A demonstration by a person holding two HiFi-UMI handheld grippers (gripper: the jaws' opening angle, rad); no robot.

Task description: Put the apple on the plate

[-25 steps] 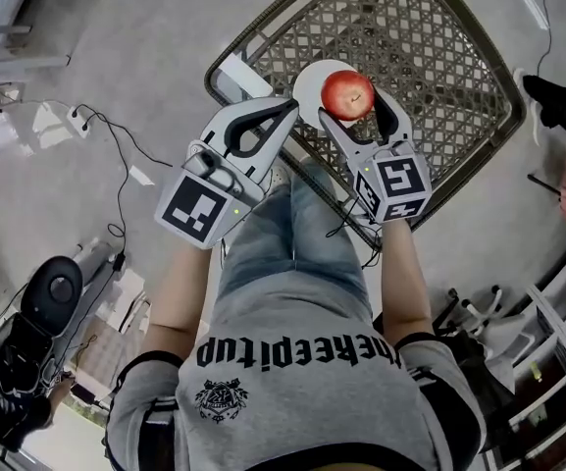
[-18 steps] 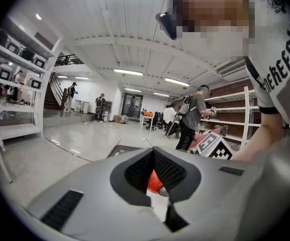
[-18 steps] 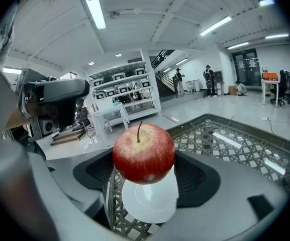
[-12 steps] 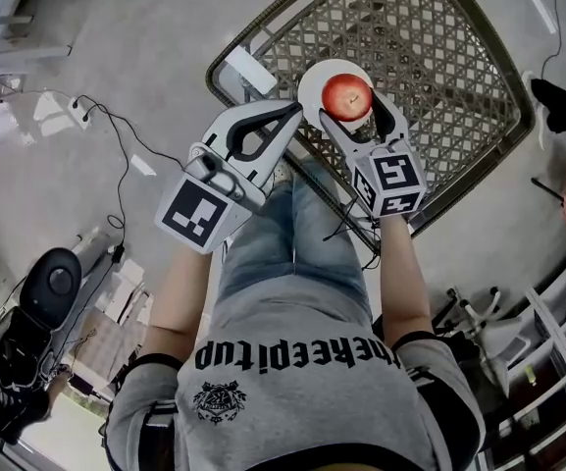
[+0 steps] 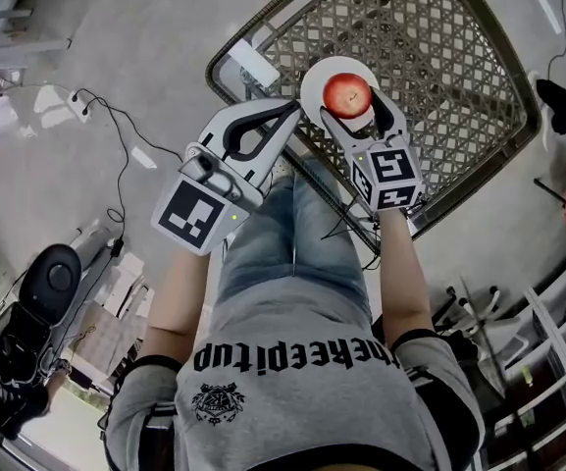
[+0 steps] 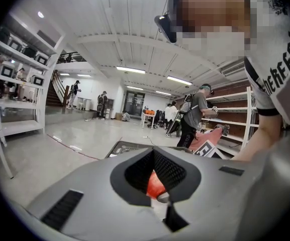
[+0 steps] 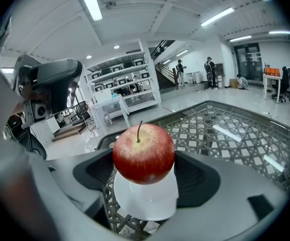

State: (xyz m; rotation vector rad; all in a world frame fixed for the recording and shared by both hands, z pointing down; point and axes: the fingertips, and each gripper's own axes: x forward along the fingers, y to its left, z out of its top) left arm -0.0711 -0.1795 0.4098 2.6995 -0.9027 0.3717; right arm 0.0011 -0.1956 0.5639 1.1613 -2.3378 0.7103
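Note:
A red apple sits between the jaws of my right gripper, which is shut on it. In the right gripper view the apple is upright, stem up, over the middle of a small white plate. Whether it touches the plate I cannot tell. The plate lies near the front left corner of the lattice-topped table. My left gripper is shut and empty, just left of the plate, tips pointing at it. Through its jaws the left gripper view shows a sliver of the apple.
A white card lies on the table's near left corner. Cables trail over the floor at left, and a black device stands at lower left. White racks are at lower right. People stand far off.
My right gripper has carried the apple a little forward, so it now sits over the plate's middle rather than its right side. The left gripper has barely shifted.

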